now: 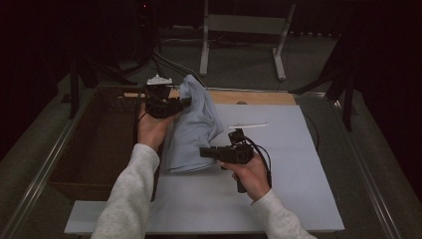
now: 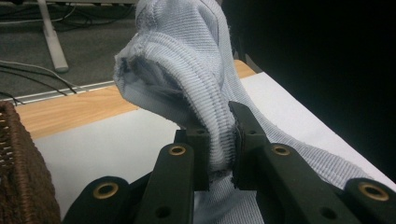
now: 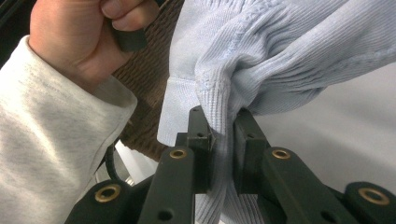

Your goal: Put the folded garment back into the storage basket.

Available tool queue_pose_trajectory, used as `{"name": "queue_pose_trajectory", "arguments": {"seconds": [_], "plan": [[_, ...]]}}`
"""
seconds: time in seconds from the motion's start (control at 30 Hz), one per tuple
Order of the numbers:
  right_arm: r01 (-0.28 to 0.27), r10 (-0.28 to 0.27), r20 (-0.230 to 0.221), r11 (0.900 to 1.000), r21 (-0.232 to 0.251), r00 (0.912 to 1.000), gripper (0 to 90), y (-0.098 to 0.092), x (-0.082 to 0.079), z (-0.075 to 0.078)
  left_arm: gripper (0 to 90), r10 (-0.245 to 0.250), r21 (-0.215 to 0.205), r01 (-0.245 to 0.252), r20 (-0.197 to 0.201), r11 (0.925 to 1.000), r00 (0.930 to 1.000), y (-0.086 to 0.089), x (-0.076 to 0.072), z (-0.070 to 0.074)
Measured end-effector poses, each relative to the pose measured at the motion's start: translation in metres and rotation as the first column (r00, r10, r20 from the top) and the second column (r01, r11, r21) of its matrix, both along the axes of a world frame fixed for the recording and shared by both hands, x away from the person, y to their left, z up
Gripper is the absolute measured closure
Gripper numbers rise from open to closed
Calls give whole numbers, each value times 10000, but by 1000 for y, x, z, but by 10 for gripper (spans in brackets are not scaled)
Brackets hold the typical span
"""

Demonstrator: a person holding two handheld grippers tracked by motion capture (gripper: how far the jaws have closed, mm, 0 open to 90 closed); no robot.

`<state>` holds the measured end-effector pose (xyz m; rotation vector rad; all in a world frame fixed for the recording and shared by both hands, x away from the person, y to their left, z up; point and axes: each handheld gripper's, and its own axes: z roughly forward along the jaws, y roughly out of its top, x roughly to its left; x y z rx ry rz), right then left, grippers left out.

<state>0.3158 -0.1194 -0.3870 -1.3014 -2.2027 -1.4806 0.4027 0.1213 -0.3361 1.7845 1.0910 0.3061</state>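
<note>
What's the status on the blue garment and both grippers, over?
Left hand-held gripper and right hand-held gripper both shut on light blue garment. Garment partly lifted off white board. Wicker basket alongside, nothing blocking.

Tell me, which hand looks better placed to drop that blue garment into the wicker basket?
Probably the left. The left gripper pinches the light blue garment right at the wicker basket; the right gripper, also clamped on it, sits over the white board, farther away.

Dim lab: white board [image 1: 278,164] on railed bench, floor cables [image 1: 169,62], metal stand [image 1: 244,25].
</note>
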Motion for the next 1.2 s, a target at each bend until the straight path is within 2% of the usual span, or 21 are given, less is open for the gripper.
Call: {"name": "queue_pose_trajectory", "arguments": {"seconds": [0.4,0.5,0.9,1.2], "plan": [[-38,38,-60,10000,9,10000,804,14,3,1,802,117,-53,-117,32,9999,9999,15,0,4],[-55,55,-18,10000,34,10000,804,20,5,5,802,193,-160,-193,36,9997,9998,21,1,6],[-217,213,161,9995,217,9996,805,40,8,14,802,405,-146,-403,177,9991,9990,36,-1,15],[-207,203,317,9997,148,9993,804,53,10,18,802,551,-263,-545,212,9982,9983,42,0,19]]}}
